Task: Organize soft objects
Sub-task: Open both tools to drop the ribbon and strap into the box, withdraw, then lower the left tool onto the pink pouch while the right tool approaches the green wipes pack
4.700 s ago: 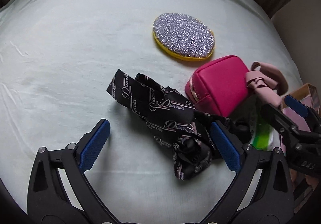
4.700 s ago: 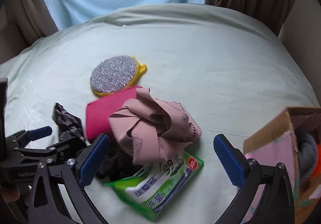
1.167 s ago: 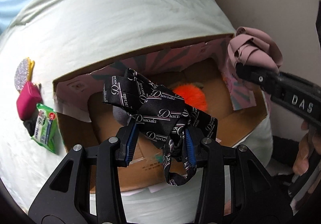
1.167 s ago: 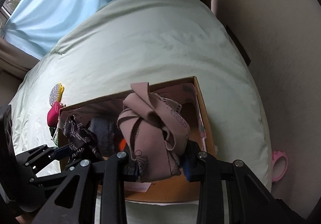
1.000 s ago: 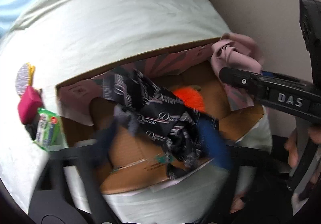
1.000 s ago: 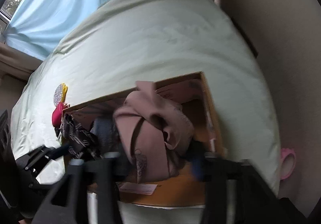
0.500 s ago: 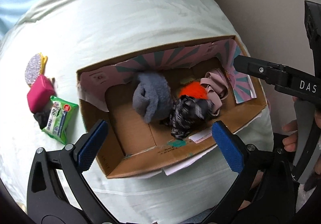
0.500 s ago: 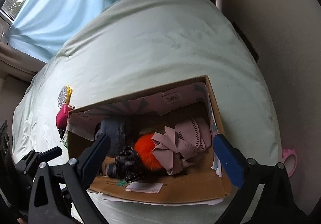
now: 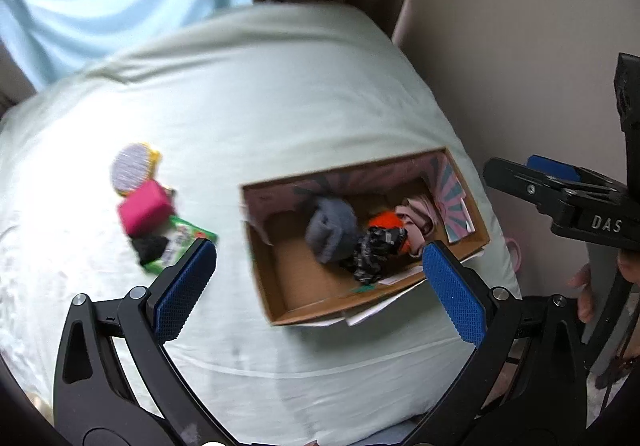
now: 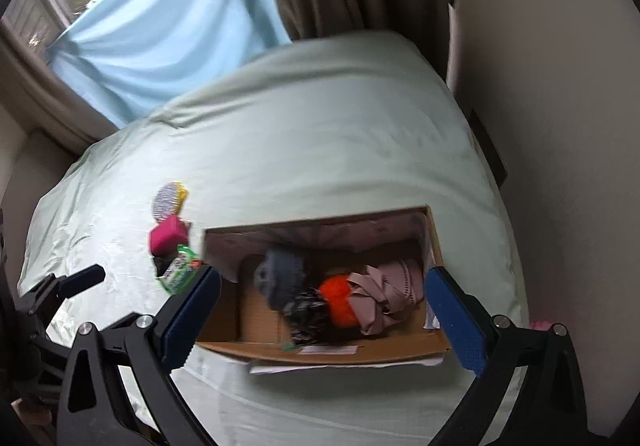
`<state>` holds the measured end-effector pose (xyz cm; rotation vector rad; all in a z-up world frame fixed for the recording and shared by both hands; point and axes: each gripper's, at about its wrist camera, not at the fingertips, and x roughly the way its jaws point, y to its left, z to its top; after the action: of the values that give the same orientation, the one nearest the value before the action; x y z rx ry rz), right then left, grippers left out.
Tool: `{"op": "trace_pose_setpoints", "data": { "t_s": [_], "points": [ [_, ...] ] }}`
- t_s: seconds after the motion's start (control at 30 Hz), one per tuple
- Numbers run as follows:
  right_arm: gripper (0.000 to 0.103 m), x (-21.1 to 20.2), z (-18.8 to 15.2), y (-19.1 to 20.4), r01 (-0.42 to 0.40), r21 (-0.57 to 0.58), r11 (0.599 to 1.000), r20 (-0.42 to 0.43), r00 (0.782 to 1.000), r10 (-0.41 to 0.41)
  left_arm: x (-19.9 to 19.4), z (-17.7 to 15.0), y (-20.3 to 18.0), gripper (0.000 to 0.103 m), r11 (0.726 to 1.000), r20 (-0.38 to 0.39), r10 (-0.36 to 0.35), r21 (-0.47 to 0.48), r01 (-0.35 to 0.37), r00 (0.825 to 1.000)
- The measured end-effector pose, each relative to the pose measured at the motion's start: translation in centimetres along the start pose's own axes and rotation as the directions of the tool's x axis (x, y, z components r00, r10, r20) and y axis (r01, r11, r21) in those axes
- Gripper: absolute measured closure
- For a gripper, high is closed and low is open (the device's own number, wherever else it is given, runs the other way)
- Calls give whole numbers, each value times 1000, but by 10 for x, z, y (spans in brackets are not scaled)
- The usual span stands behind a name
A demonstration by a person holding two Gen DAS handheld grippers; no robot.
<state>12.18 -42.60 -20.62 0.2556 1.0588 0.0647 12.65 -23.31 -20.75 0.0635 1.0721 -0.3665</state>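
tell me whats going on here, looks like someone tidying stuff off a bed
A person holds a claw in each hand above a bed, sorting soft things into a cardboard box. The left claw and right claw are both open and empty. In the box lie a grey piece, an orange fluffy thing, a black printed scarf and a pink cloth. A pink pouch, a glittery pad and a green packet remain on the bed.

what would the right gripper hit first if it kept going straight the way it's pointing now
Most likely the cardboard box: the open right gripper frames its inside, where the black printed cloth and orange fluffy item lie. Which of these comes first is unclear.
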Motion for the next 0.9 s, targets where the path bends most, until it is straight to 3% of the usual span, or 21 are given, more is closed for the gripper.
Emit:
{"op": "trace_pose_setpoints", "data": {
  "t_s": [0.37,0.57,0.73,0.9],
  "points": [
    [1,-80,-15,103,1,-120,993,152,988,17,-111,-28,77,0,992,169,80,-106,-63,982],
    [1,-106,-34,157,7,-173,985,225,974,33,-159,-51,127,0,981,248,127,-173,-85,960],
    [1,-122,-53,194,-16,-193,981,282,957,71,-196,-69,160,0,973,317,173,-199,-113,933],
    [1,-128,-69,228,8,-197,980,320,946,56,-212,-81,188,0,972,338,186,-204,-121,923]
  ]
}}
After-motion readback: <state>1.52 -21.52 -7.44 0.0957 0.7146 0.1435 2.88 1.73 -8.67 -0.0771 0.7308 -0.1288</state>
